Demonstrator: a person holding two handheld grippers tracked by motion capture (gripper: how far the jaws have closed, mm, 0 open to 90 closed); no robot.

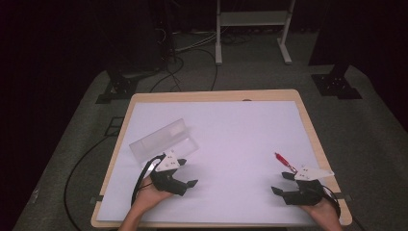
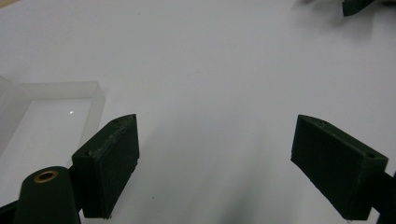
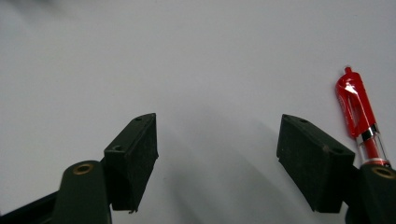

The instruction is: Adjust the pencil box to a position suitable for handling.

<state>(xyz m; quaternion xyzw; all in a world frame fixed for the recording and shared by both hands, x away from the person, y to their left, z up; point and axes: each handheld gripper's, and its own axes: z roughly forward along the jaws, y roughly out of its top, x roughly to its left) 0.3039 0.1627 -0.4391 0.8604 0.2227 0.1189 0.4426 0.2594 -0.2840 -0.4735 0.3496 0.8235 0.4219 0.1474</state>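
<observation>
Pen (image 3: 356, 106): glossy red plastic cap end, clear smooth barrel below it. Box (image 1: 164, 142): frosted, see-through plastic, smooth walls with a faint sheen. Counter (image 1: 308, 125): pale wood rim, top covered by a matt white sheet (image 1: 231, 139); both grippers' jaws are matt black plastic with slightly rough faces.

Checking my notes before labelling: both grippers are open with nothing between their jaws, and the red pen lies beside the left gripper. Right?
Not quite. The red pen lies beside the right gripper, as the high view shows. The rest holds: it and the left gripper are open with nothing between their jaws.
</observation>
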